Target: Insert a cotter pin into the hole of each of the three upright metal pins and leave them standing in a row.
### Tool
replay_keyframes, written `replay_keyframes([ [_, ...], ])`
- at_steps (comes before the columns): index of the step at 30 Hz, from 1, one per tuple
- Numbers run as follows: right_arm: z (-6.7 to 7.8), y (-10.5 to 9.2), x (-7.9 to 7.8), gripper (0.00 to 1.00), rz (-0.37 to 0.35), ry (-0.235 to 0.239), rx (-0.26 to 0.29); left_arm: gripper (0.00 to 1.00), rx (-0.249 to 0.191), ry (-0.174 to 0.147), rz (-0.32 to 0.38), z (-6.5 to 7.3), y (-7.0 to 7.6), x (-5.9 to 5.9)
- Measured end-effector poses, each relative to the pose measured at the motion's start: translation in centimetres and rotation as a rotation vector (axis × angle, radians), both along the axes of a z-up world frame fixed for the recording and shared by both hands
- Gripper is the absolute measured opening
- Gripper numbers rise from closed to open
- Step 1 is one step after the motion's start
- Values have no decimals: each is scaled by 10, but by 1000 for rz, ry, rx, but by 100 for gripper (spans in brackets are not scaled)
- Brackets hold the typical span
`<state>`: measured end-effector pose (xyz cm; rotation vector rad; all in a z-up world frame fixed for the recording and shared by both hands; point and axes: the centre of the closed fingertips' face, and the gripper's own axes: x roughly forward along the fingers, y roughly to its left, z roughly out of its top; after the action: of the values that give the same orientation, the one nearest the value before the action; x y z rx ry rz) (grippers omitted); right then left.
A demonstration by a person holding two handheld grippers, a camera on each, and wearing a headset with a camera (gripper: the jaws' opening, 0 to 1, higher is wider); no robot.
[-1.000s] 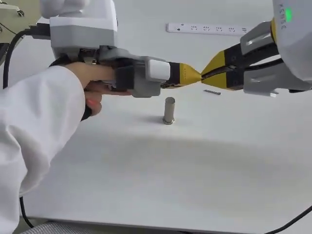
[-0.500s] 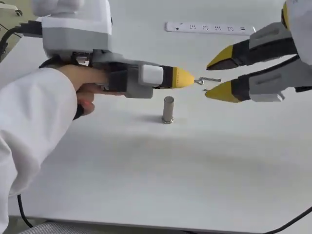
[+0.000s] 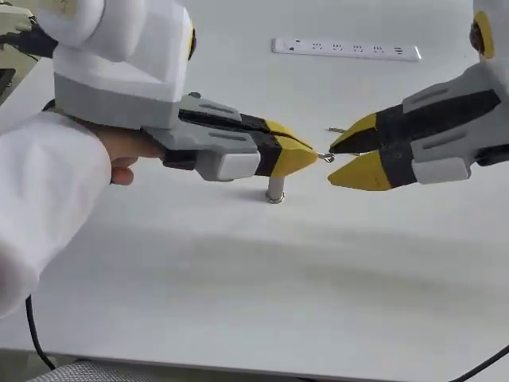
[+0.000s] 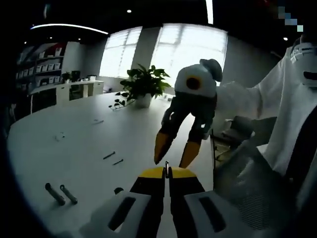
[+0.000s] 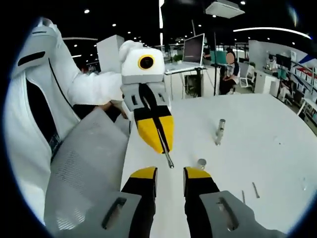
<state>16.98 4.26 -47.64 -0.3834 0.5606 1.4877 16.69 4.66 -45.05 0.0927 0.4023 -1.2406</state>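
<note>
Since prev. frame right gripper (image 3: pixel 339 163) neared cotter pin (image 3: pixel 326 157), jaws apart; left gripper (image 3: pixel 312 156) clamps it. Mistimed handover could drop it near metal pin (image 3: pixel 275 191).

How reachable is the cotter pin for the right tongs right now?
Likely yes: the right tongs are open and face the cotter pin, which sticks out of the shut left tongs, with nothing between them.

White sleeve (image 3: pixel 48 191), black cable (image 3: pixel 30 330), grey-and-white left tool (image 3: pixel 316 156) and right tool (image 3: pixel 332 164), both with black jaws tipped yellow.
</note>
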Motion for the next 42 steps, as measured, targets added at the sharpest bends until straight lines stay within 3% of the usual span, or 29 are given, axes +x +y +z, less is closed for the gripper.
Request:
replay_keyframes([
  [1, 0, 1, -2, 14, 4, 6, 3, 0, 9, -42, -26, 1, -1, -2],
  [7, 0, 3, -7, 8, 22, 18, 8, 0, 21, -113, -96, 4, -5, -10],
  [15, -2, 5, -17, 0, 71, 9, -9, 0, 40, -139, -140, 1, -6, -12],
  [18, -4, 4, -21, 0, 103, 6, -23, 0, 71, -155, -171, -4, -6, -16],
  [24, -10, 3, -26, 0, 134, -5, -61, 1, 104, -119, -180, -15, -7, -19],
  [29, -11, 3, -21, 0, 92, 22, -62, 1, 128, -131, -177, -20, -3, -16],
  [30, -11, 3, -21, 0, 89, 18, -61, 1, 137, -151, -187, -21, -3, -16],
  [32, -10, 3, -17, 0, 84, -5, -62, 1, 137, -185, -191, -19, -2, -14],
  [35, -8, 3, -11, 0, 71, -55, -70, 9, 135, -179, -172, -19, 0, -7],
  [37, -9, 0, -3, 0, 55, -82, -81, 17, 186, -220, -153, -27, 6, 4],
  [39, -12, -2, 5, 0, 32, -94, -86, 23, 232, -210, -129, -37, 13, 15],
  [40, -15, -4, 8, 0, 13, -100, -97, 28, 243, -220, -124, -38, 14, 18],
  [42, -22, -8, 13, 0, -14, -113, -121, 36, 257, -201, -107, -45, 15, 24],
])
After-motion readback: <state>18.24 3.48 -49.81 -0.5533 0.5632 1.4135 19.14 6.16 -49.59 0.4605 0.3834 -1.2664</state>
